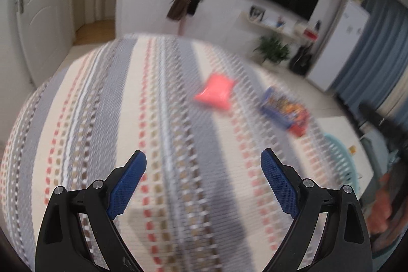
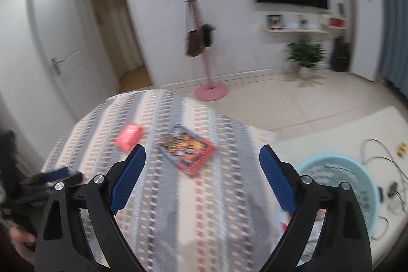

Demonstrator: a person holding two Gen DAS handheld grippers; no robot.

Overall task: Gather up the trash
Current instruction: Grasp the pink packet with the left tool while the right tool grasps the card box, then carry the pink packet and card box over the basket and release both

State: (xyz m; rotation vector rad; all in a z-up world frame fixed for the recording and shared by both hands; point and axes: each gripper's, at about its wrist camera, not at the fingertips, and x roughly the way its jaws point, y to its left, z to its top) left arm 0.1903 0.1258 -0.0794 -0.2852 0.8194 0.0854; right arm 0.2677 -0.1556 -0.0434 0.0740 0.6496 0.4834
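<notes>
A pink packet and a blue-and-red printed snack wrapper lie on the striped tablecloth. My left gripper hovers open over the cloth, well short of both, with nothing between its blue pads. My right gripper is open too, with the wrapper just beyond its fingertips and nothing held. In the right wrist view, the left gripper's blue tips show at the table's left edge. A light blue basket stands to the right of the table.
A white low table under the basket carries cables and small items. A pink coat stand with bags, a potted plant, a wall TV, a white door and blue curtains lie beyond. A person's hand shows at the lower left.
</notes>
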